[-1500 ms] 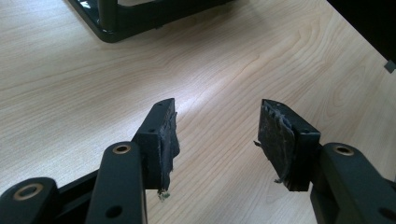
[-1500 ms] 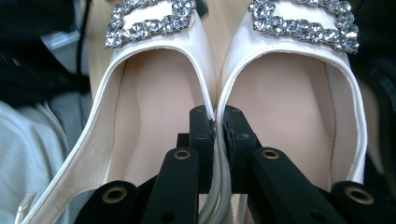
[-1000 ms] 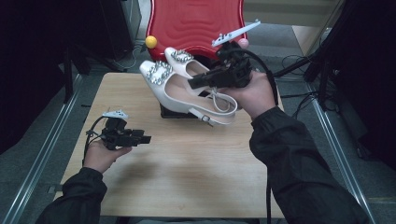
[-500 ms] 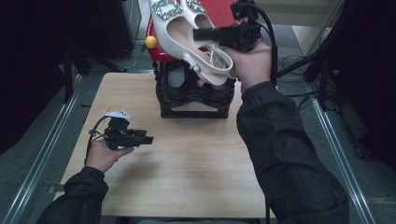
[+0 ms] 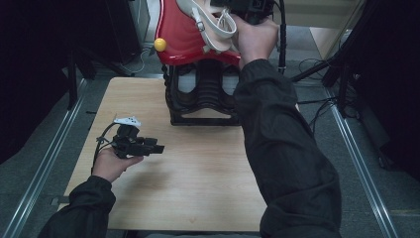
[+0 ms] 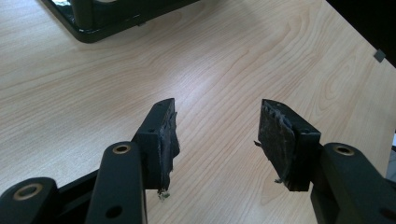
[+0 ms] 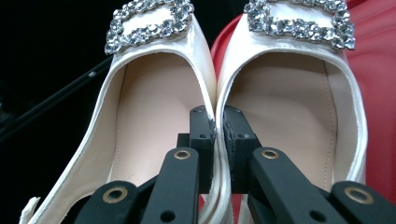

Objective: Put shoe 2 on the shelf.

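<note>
Wooden table (image 5: 198, 173) bears no readable writing; right tool (image 7: 215, 140) pinches white shoes (image 7: 275, 102), left tool (image 6: 217, 140) gapes empty.

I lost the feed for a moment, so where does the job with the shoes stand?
Done: the pair of white shoes is off the black rack and raised in front of the red seat. In hand: the right hand-held gripper pinches the two inner sides together. Left: setting the pair down; where is not shown. The left hand-held gripper is open over the table.
</note>
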